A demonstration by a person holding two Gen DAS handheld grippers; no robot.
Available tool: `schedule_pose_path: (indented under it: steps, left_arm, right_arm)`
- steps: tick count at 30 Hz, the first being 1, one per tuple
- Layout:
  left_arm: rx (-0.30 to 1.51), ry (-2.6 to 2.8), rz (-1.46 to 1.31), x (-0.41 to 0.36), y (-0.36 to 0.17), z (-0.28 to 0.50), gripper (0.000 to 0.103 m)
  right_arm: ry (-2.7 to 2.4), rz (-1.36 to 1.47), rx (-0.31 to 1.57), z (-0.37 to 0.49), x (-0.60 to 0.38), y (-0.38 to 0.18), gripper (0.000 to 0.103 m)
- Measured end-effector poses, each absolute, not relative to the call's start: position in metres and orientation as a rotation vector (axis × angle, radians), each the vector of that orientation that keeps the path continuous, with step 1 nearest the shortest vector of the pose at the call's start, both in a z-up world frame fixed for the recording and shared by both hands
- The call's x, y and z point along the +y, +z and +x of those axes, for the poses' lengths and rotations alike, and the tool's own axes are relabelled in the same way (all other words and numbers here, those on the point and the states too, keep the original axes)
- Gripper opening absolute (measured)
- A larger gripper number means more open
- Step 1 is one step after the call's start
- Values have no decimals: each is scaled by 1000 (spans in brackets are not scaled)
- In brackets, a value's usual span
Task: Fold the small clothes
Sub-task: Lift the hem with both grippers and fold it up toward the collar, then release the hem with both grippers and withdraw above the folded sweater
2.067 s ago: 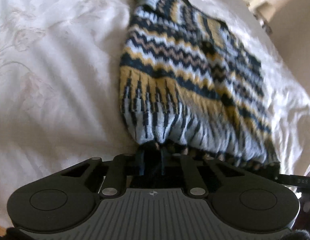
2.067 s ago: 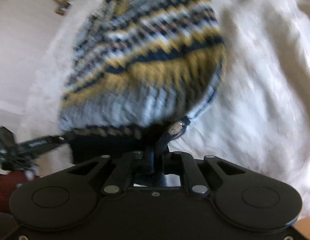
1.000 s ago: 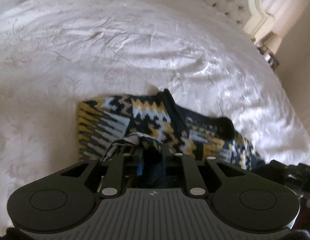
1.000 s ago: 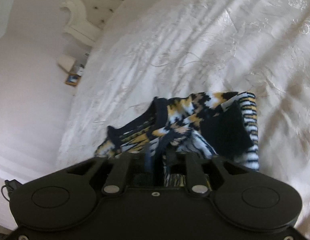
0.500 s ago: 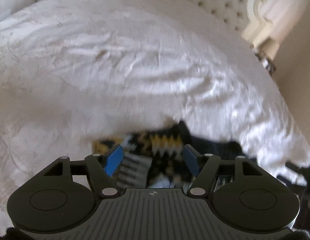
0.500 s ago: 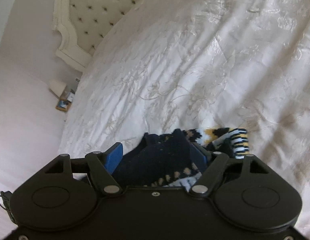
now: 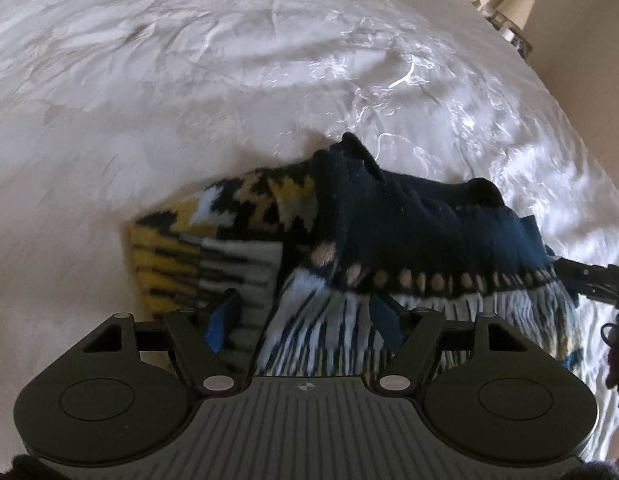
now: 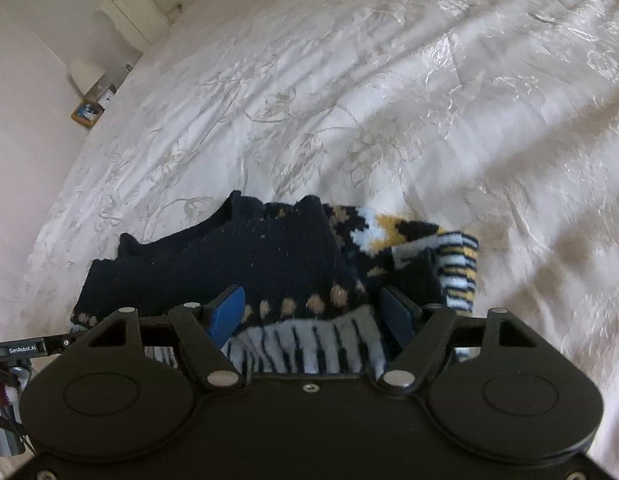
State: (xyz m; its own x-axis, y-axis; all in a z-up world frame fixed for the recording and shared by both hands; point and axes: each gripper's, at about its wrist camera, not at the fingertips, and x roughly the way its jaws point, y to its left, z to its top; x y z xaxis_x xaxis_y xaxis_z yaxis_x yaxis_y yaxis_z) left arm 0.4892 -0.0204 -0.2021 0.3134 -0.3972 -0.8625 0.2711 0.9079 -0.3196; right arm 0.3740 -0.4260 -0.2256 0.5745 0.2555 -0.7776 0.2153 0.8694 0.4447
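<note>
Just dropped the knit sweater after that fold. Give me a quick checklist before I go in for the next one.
1. Left gripper released: ok, jaws opening, pads clear of the knit.
2. Right gripper released: ok, jaws wide, nothing pinched.
3. Sweater resting on the bedspread: ok.
4. Fold neat: not ok, navy layer bunched, edges uneven.
5. Near hem position: cannot tell, hidden behind the gripper bodies.
6. Grippers apart from each other: ok.

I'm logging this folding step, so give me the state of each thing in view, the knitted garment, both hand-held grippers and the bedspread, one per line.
Knitted patterned sweater: folded over on itself, lying on the bed, held by neither gripper.
Left hand-held gripper: jaws opening, pads clear of the knit between them.
Right hand-held gripper: open, straddling the sweater's striped hem without pinching it.
White embroidered bedspread: spread out, wrinkled.
</note>
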Motion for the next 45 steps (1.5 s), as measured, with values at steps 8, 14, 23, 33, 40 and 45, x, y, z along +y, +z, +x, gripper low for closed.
schedule_pose_path:
  steps: [8,14,23,33,40,45]
  left_arm:
    - [1167,-392,-76,-29,-204,488,38]
    - [1093,-406,-40,-28,-190,473,5]
    - [1159,-322,-129,-4,-204,488,10]
    - [1145,-258,-125,-9,-171,467,34]
    - [1164,-241,-216,-6,-164,418,41]
    - [1187,-233,-229,-1,-163,393,45]
  right_arm:
    - [60,504,1000,386,-421,-231,73]
    - [70,362,1006,387,-405,-221,13]
    - [24,264,1038,403,-408,-228,12]
    - [-25,304,1039,402,-416,-236,47]
    - [-58,303,973,385,-425,-211,70]
    - [-73,315,967,365,-427,-201,71]
